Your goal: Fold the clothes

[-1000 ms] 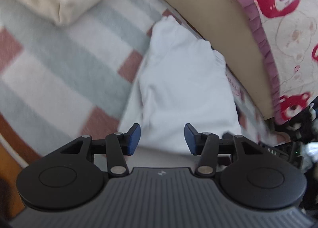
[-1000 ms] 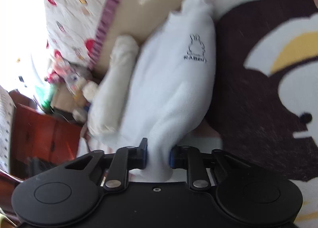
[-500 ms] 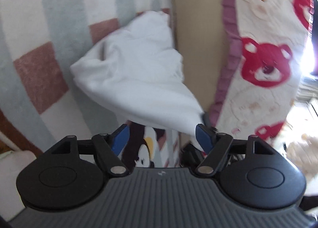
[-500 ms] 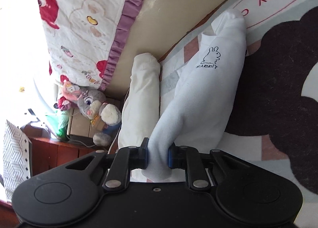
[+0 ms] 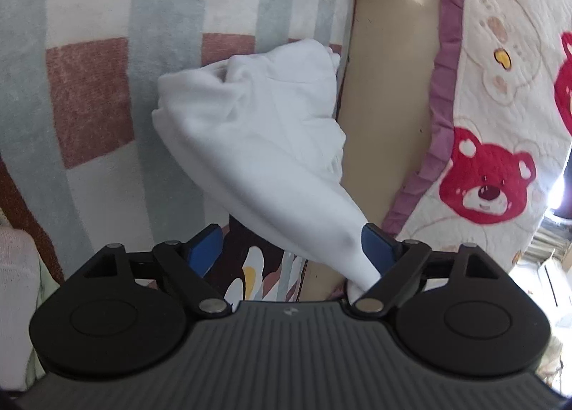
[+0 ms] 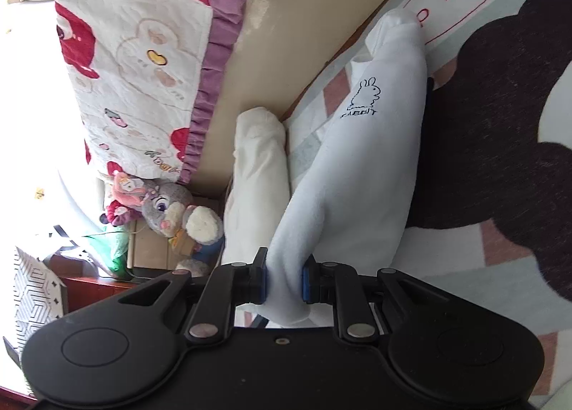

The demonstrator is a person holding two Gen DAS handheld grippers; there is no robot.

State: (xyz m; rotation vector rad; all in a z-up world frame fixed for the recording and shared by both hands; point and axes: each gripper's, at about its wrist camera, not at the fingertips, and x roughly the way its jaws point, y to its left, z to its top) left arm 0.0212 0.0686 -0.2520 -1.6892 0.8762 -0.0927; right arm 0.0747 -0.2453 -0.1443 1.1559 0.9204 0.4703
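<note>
white fleece garment bunched on the striped blanket, pinched at one end by right gripper, left gripper spread wide and empty; best grasping a second corner to spread flat.

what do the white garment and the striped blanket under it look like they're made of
Garment: soft matte fabric, probably fleece or brushed cotton knit; it shows a fuzzy nap, drapes in rounded folds and bunches thickly where the right gripper pinches it.
Blanket: plush pile, likely polyester fleece; its surface looks velvety with blurred colour edges.
</note>
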